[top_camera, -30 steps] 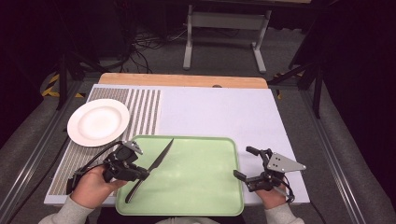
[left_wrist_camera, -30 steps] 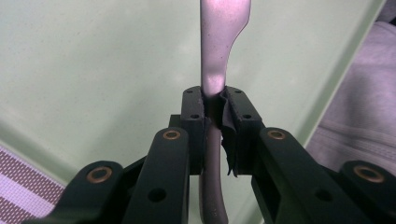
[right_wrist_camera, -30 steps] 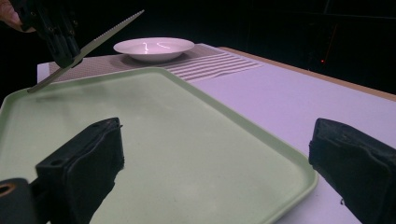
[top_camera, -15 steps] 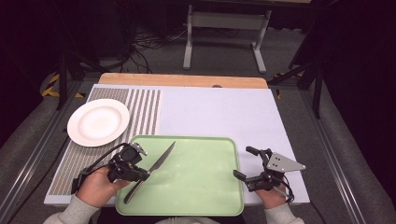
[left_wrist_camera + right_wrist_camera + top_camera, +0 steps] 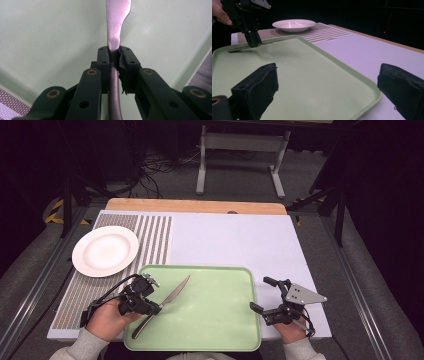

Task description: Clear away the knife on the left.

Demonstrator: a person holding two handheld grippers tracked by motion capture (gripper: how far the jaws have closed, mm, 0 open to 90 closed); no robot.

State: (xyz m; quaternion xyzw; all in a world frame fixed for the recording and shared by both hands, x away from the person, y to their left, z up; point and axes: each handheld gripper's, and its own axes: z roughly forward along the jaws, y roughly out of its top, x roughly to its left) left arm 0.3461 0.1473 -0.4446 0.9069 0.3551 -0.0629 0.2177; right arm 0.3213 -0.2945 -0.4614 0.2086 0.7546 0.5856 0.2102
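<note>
A table knife (image 5: 177,291) lies slanted over the left part of the green tray (image 5: 210,320). My left gripper (image 5: 152,306) is shut on it where the handle meets the blade. In the left gripper view the pads (image 5: 103,60) squeeze the knife (image 5: 117,15), and its blade points away over the tray (image 5: 50,37). My right gripper (image 5: 259,294) stands open at the tray's right edge with nothing between its jaws. In the right gripper view the left gripper (image 5: 253,41) keeps the knife (image 5: 242,48) level just above the tray (image 5: 317,70); my right gripper (image 5: 328,75) gapes wide.
A white plate (image 5: 105,251) rests on a striped placemat (image 5: 155,237) at the left, beyond the tray. A pale lilac table cover (image 5: 235,240) spreads behind and to the right. A wooden table edge (image 5: 195,206) runs along the back, with dark floor and stands behind it.
The left gripper with the knife has shifted slightly toward the near side of the tray. The right gripper has kept still.
</note>
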